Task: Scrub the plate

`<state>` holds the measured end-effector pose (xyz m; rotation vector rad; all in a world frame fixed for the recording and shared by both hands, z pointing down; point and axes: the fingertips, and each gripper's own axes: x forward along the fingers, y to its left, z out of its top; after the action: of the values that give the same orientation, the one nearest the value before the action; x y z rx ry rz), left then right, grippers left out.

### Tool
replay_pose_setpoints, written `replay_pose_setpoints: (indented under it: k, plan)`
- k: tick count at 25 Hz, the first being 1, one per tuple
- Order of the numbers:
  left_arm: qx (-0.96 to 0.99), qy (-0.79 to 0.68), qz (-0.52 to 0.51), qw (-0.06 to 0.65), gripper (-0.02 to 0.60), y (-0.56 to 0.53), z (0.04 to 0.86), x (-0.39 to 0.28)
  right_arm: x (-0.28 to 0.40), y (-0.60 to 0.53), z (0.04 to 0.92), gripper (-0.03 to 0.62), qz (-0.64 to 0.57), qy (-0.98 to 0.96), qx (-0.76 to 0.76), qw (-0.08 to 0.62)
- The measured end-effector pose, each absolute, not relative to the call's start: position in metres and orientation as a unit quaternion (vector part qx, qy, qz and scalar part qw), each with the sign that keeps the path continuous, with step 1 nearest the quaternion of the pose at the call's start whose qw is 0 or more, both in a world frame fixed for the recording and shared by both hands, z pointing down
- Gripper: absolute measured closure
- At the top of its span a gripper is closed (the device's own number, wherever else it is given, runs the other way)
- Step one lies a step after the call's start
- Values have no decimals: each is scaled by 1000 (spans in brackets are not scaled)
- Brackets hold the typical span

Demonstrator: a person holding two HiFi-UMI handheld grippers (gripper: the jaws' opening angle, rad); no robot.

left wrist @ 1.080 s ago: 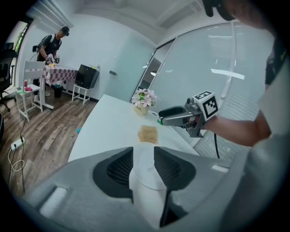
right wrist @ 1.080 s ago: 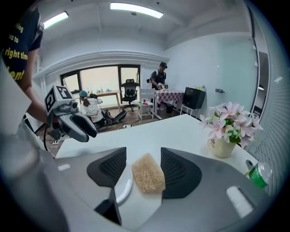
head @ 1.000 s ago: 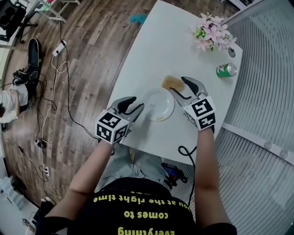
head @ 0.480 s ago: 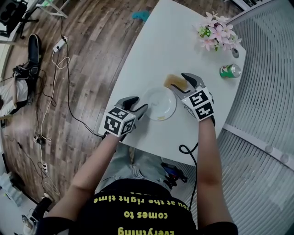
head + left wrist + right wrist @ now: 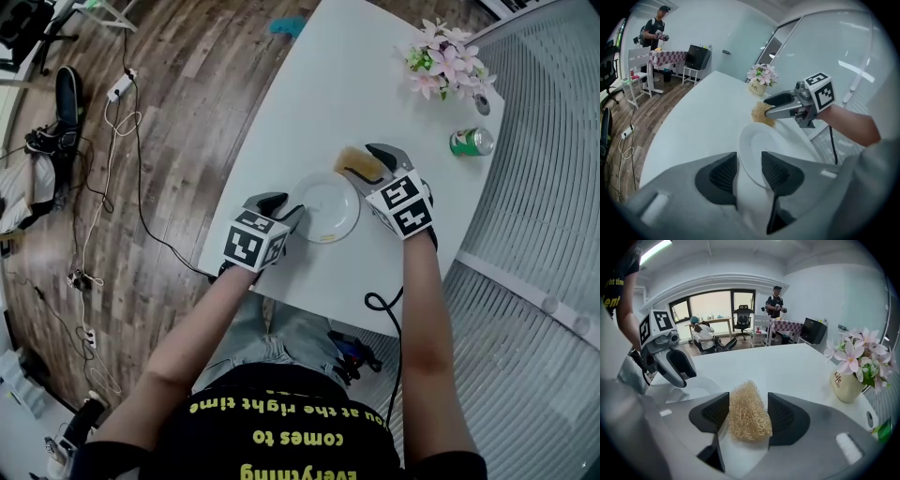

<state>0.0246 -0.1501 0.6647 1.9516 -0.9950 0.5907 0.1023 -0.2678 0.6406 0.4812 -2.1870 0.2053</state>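
A white plate lies near the front of the white table. My left gripper stands open at its left rim. In the left gripper view the plate's rim runs between the two pads, and the jaws have just been opening. A tan fibrous scrubber lies on the table just beyond the plate. My right gripper is lowered over it, open. In the right gripper view the scrubber sits between the pads, filling most of the gap.
A pot of pink flowers stands at the table's far right corner, with a green can lying near the right edge. A white slatted wall runs along the right. Cables trail over the wooden floor at left.
Both grippers have sunk toward the table. The left one has come onto the plate's left rim, and the right one has dropped around the scrubber.
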Motion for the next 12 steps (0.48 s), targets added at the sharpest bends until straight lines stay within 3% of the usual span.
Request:
replay_pose_setpoints:
  k: [7, 12]
  plan:
    - [772, -377, 194, 474, 411, -150, 660, 36, 107, -263, 650, 345, 100, -871, 177, 446]
    - [763, -362, 192, 499, 440, -150, 661, 44, 110, -257, 661, 405, 121, -867, 171, 451]
